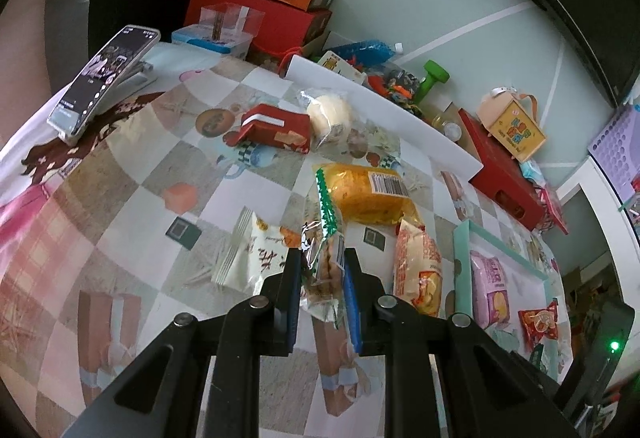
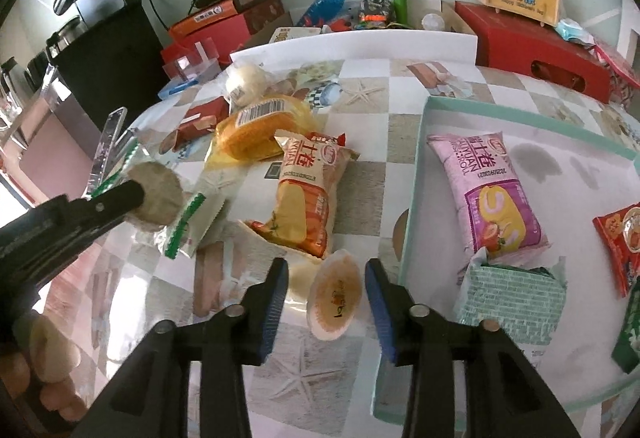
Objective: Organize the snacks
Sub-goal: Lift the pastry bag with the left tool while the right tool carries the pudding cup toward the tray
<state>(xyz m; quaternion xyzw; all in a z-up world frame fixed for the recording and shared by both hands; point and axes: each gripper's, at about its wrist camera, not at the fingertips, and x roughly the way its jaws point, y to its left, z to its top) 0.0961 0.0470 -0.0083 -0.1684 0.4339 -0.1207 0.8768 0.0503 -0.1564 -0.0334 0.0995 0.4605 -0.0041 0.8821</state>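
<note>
My left gripper (image 1: 322, 258) is shut on a clear green-edged cracker pack (image 1: 322, 238) and holds it above the table; it also shows in the right wrist view (image 2: 160, 193). My right gripper (image 2: 326, 270) is open, its jaws either side of a small round orange snack cup (image 2: 334, 294) on the table. A teal tray (image 2: 420, 173) to the right holds a pink roll pack (image 2: 486, 189), a red packet (image 2: 620, 230) and a green-patterned pack (image 2: 512, 292). An orange-and-white roll pack (image 2: 308, 189), a yellow cake pack (image 2: 260, 125), a red box (image 2: 200, 121) and a round bun (image 2: 244, 81) lie on the table.
A phone on a stand (image 1: 100, 77) stands at the left. A white board (image 1: 380, 105) edges the table's far side, with red boxes (image 1: 504, 165), a green dumbbell (image 1: 432, 77), a blue bottle (image 1: 360, 51) and a yellow toy box (image 1: 516, 125) behind. A white snack pack (image 1: 252, 254) lies by my left gripper.
</note>
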